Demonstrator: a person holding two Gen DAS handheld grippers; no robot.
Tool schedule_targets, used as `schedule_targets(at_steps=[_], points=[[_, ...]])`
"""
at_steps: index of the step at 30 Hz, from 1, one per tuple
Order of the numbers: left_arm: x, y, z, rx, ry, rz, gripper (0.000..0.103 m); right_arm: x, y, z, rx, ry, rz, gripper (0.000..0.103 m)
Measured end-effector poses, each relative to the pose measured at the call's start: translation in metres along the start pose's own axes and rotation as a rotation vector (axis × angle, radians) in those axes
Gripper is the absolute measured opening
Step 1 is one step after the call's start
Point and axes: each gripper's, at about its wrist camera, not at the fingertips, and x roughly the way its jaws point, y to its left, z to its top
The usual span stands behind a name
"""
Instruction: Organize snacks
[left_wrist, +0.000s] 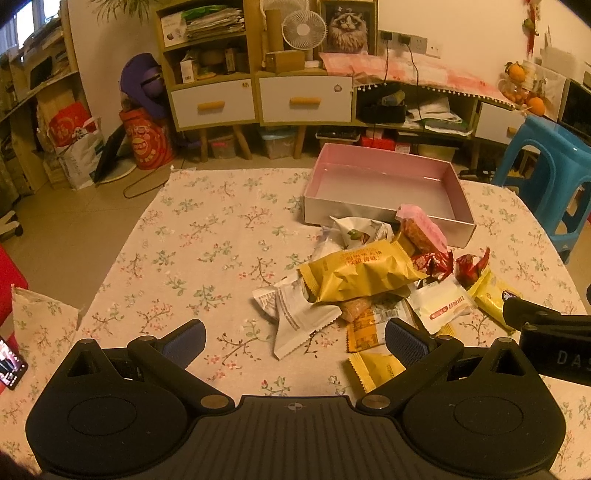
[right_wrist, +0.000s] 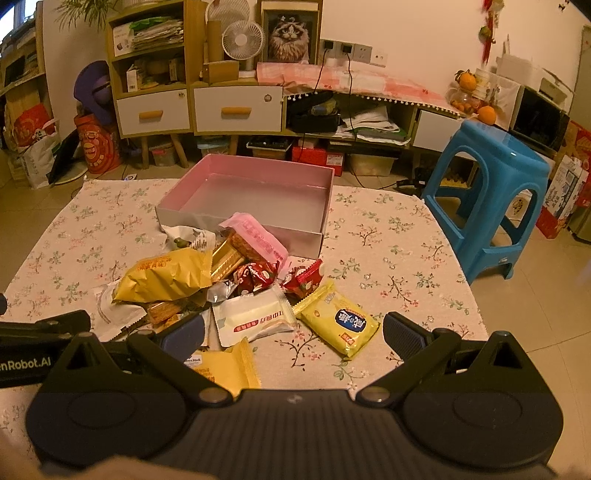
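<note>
Snacks are seen heaped on the floral-clothed surface in the left wrist view, ahead of and to the right of the left fingers, which are spread wide with nothing between them. A white wrapper lies just past the gap, a large gold packet beyond it, and the pink box farther ahead, open.

In the right wrist view, the right fingers are likewise parted and unladen. A yellow packet and a white packet are framed between them, just ahead; the pile extends forward-left to the box.
</note>
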Motion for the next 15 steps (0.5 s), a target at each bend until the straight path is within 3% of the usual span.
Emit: schedule_targets(at_steps=[15], points=[[0.0034,-0.0042,-0.0005,0.005,0.013,-0.004,0.103,0.004,-0.0007,0.0001,-0.002,0.017,-0.009,0.103]])
